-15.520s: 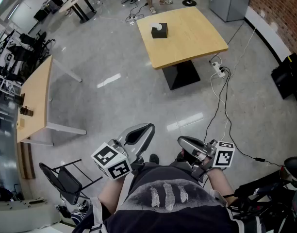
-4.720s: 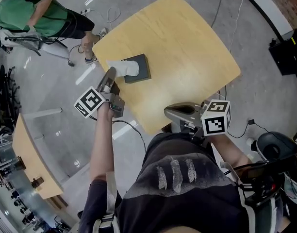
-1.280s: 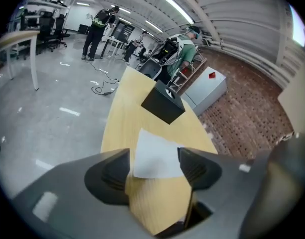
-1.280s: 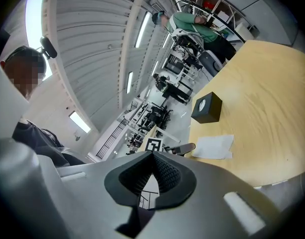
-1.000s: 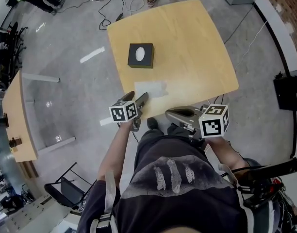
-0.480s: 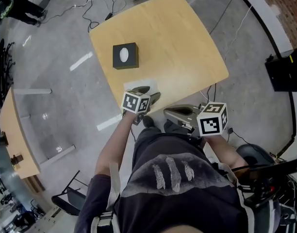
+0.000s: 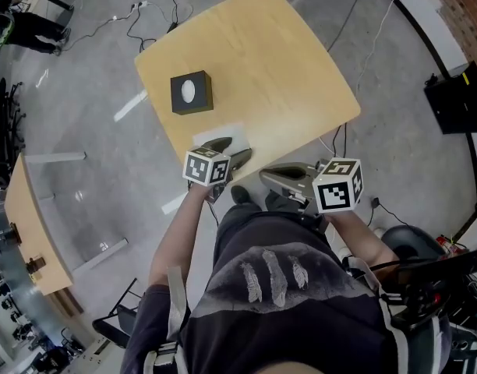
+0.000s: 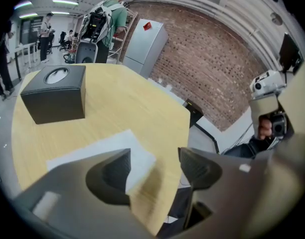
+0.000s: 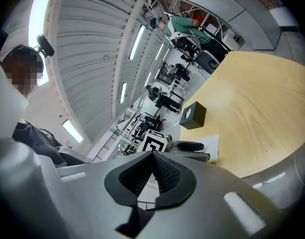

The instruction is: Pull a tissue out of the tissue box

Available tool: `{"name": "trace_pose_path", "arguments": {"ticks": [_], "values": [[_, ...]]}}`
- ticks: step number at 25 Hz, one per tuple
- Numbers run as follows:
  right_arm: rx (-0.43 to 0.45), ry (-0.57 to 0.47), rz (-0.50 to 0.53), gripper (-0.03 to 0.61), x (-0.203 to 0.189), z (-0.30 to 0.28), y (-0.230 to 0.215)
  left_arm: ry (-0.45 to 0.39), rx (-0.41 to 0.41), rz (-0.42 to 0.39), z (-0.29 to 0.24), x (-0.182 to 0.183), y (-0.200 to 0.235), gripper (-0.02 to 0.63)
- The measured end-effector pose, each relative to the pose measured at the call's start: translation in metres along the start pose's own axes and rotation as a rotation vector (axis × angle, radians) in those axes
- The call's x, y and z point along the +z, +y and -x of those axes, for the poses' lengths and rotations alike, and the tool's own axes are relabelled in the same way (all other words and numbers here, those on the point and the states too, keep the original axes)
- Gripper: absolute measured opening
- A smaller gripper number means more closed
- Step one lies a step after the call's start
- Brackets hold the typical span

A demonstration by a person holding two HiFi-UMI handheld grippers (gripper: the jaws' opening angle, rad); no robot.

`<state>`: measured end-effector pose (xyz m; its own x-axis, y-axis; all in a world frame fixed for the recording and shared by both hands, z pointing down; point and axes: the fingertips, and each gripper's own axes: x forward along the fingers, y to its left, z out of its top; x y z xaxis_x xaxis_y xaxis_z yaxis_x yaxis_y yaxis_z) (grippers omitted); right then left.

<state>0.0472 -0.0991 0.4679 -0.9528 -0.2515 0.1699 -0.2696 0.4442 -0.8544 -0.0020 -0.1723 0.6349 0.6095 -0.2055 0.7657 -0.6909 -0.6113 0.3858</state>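
The black tissue box (image 7: 191, 92) stands on the wooden table (image 7: 285, 61) near its left edge, with a white oval opening on top. One white tissue (image 7: 223, 133) lies flat on the table between the box and the near edge. My left gripper (image 7: 229, 149) hovers over the tissue's near edge; its jaws are opening and nothing is pinched between them. In the left gripper view the tissue (image 8: 105, 148) lies below the spread jaws of the left gripper (image 8: 155, 167), and the box (image 8: 55, 93) is beyond it. My right gripper (image 7: 279, 175) is shut and empty, off the table's near edge.
A second wooden table (image 7: 32, 224) stands at the left. A black case (image 7: 457, 96) and cables (image 7: 355, 49) lie on the floor to the right. A grey cabinet (image 8: 142, 46) stands against a brick wall (image 8: 217, 68), with people beyond the table.
The left gripper moved along the table's near edge and rolled, ending over the flat tissue's near edge. Its jaws narrowed, then widened again. The right gripper drifted slightly.
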Motion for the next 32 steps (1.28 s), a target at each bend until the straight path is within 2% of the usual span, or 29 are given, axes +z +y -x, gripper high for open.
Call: {"name": "trace_pose_path", "arguments": {"ticks": [5, 11, 16, 20, 26, 27, 29, 30, 31, 32], "values": [[0.020, -0.005, 0.019, -0.003, 0.007, 0.000, 0.002, -0.057, 0.039, 0.030, 0.026, 0.007, 0.004, 0.307], [0.084, -0.040, 0.000, -0.003, 0.018, -0.006, 0.007, -0.192, 0.094, 0.127, 0.070, 0.008, 0.012, 0.305], [0.150, -0.079, -0.058, -0.003, 0.026, -0.019, 0.015, -0.322, 0.141, 0.159, 0.110, 0.006, 0.015, 0.298], [0.229, -0.121, -0.145, -0.003, 0.035, -0.047, 0.026, -0.435, 0.142, 0.143, 0.143, 0.013, 0.029, 0.296], [0.227, -0.137, -0.126, -0.003, 0.036, -0.060, 0.063, -0.576, 0.139, 0.077, 0.189, 0.030, 0.014, 0.273], [0.231, -0.143, -0.135, -0.003, 0.033, -0.063, 0.070, -0.585, 0.134, 0.066, 0.194, 0.029, 0.014, 0.260], [0.225, -0.144, -0.131, -0.003, 0.025, -0.075, 0.083, -0.614, 0.119, 0.063, 0.211, 0.023, 0.014, 0.174], [0.218, -0.143, -0.120, -0.003, 0.020, -0.082, 0.089, -0.634, 0.115, 0.066, 0.220, 0.019, 0.015, 0.103], [0.215, -0.144, -0.108, -0.003, 0.015, -0.088, 0.095, -0.654, 0.116, 0.067, 0.230, 0.014, 0.017, 0.004], [0.218, -0.148, -0.100, -0.003, 0.011, -0.094, 0.102, -0.669, 0.123, 0.066, 0.239, 0.009, 0.019, 0.002]]}}
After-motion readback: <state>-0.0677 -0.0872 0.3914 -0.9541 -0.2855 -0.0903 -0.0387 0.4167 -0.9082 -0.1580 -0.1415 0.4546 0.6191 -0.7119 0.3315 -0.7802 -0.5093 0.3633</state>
